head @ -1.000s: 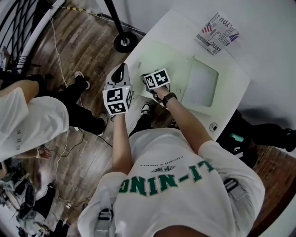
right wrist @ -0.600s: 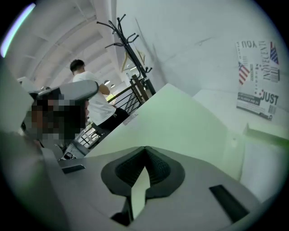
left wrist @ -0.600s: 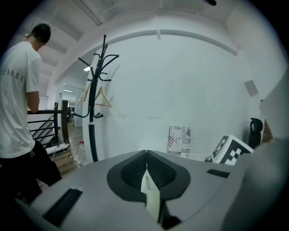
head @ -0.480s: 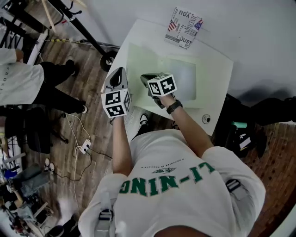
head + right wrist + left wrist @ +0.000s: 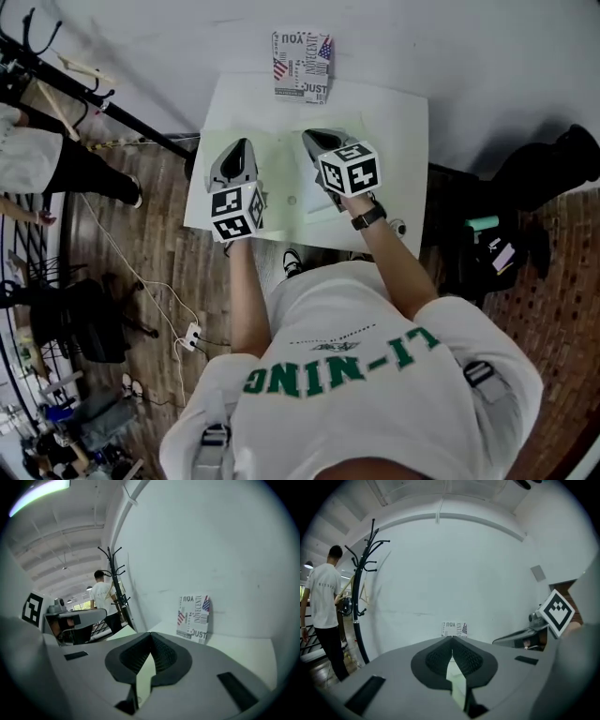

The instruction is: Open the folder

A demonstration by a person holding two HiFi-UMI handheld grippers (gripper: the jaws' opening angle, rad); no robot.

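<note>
Two tongs, both clenched on nothing, have swung round to face the wall since a second ago. The left gripper (image 5: pixel 238 145) hangs over the nine o'clock edge of the pale green folder (image 5: pixel 281 173), by the table (image 5: pixel 403 122) rim. The right gripper (image 5: pixel 312 137) hangs above the folder's middle, with bare tabletop at three o'clock.

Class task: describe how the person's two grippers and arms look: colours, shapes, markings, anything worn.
The left gripper and right gripper are grey tapering shells, each bearing a white cube with black square markers. Their pads are black and textured. The person wears a white short-sleeved T-shirt with green lettering and a dark watch on the right wrist.
</note>
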